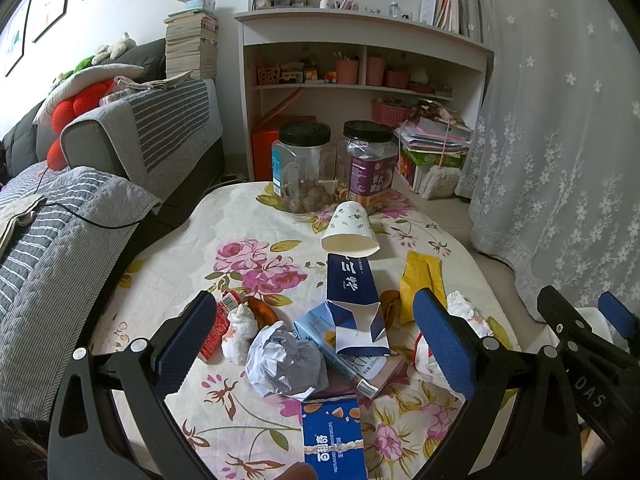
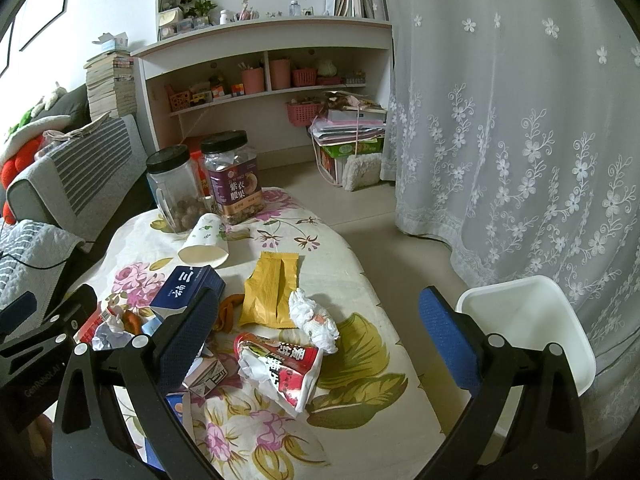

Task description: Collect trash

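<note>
The left gripper (image 1: 316, 344) hangs with its blue-padded jaws spread wide and empty above the floral-cloth table (image 1: 168, 248). Between its fingers lie a crumpled ball of white-grey paper (image 1: 284, 364) and a dark blue opened carton (image 1: 352, 296); nearer the camera sits a blue biscuit box (image 1: 334, 438). Beyond the carton a white paper cup (image 1: 350, 232) lies tipped on its side, and past it stand two black-lidded clear plastic jars (image 1: 304, 168).

The right gripper (image 2: 320, 340) is likewise spread apart, holding nothing. Between its fingers lies a torn red-and-white snack wrapper (image 2: 280, 368), with a crumpled white tissue (image 2: 314, 320) and a yellow foil packet (image 2: 272, 292) just beyond. To its right, off the table edge, sits a white plastic bin (image 2: 532, 320).
</note>
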Tool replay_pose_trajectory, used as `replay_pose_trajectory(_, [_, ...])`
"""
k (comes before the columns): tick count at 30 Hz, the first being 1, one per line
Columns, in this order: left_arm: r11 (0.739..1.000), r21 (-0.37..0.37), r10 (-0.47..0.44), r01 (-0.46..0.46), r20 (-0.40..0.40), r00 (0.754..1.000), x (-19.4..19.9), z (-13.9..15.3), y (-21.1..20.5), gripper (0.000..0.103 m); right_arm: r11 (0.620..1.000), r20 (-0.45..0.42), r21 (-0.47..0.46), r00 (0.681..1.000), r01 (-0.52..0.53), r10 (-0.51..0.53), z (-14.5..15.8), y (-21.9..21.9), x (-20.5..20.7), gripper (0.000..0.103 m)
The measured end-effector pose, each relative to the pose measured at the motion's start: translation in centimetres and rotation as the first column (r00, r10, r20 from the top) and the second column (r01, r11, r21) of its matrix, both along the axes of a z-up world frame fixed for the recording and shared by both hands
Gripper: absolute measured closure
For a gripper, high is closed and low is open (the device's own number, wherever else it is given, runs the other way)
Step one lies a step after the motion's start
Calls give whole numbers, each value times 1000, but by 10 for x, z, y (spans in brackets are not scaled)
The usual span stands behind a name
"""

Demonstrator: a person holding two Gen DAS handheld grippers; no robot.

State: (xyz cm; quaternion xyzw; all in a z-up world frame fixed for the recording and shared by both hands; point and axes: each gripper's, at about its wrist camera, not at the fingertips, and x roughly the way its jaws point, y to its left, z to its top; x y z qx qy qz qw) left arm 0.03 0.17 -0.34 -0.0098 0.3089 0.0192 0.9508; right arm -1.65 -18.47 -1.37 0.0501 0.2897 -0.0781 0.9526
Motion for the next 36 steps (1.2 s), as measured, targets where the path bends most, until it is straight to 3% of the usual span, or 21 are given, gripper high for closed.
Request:
replay_pose_trajectory(24, [1000, 5, 4, -4, -16, 1000, -2, -6, 5, 7, 1000, -15, 9, 1000, -3, 3, -1, 0, 1, 7])
replay_pose_trajectory(30, [999, 38, 0, 4, -109, 994, 5, -22, 13, 7, 997, -135, 80, 991, -4, 15, -24, -8, 9, 7])
replay_pose_trajectory(36, [996, 77, -31, 51, -240, 970, 21, -37, 19, 7, 986, -322, 165, 946, 35, 21, -47, -22, 21, 7])
